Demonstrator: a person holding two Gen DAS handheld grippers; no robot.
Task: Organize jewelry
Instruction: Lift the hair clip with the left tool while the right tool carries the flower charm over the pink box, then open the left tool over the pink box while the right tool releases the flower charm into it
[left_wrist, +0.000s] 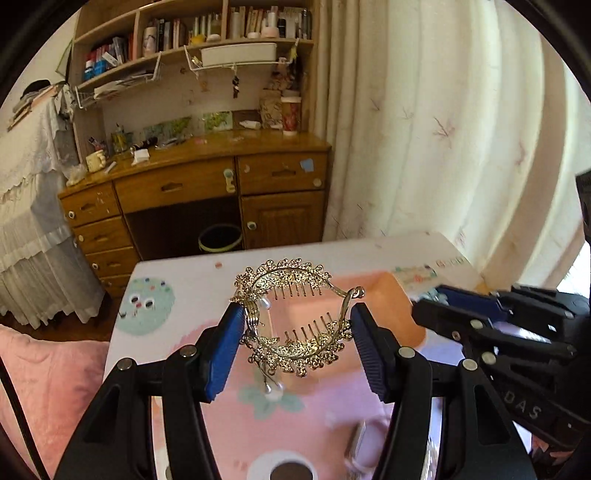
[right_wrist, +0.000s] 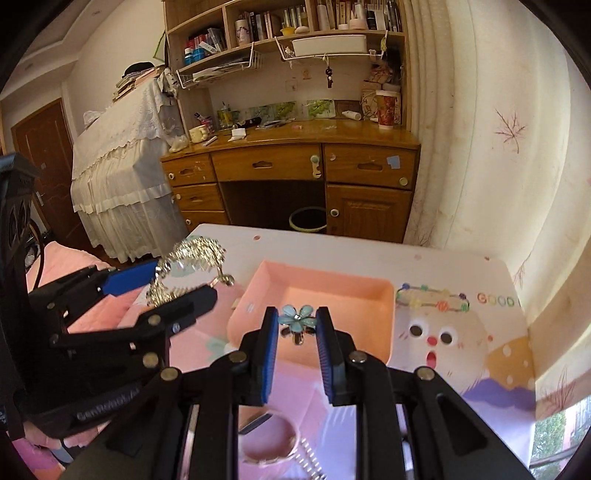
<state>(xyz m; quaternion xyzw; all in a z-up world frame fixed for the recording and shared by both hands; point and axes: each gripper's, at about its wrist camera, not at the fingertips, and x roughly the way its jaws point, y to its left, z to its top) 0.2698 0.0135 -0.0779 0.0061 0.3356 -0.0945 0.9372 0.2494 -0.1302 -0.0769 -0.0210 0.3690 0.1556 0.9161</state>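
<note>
Gold hair clip (left_wrist: 295, 317): an ornate piece with two rows of comb teeth, leaf-like filigree edges and hanging pearls. It is held off the table, clamped at its two sides between the blue pads of the left gripper (left_wrist: 297, 325), whose jaws stand about half apart with the clip spanning the gap. In the right wrist view the same clip (right_wrist: 192, 269) shows at the left, raised above the table's near-left part.

Blue flower ornament (right_wrist: 296, 318): a small pale-blue five-petal piece with a dark metal fitting beneath. It is pinched between the pads of the right gripper (right_wrist: 296, 325), whose jaws are nearly closed on it. It hangs above the near edge of the pink tray (right_wrist: 376, 295).

The pink tray sits on a table (right_wrist: 332, 247) covered with a cartoon-printed pastel surface. Whether the tray holds anything cannot be told. The right gripper (left_wrist: 443, 295) lies just right of the clip in the left wrist view.

Beyond the table: a wooden desk (left_wrist: 207, 173) with shelves above, a bin (left_wrist: 220, 238) in its knee space, and a pale curtain (left_wrist: 443, 129) at the right.
</note>
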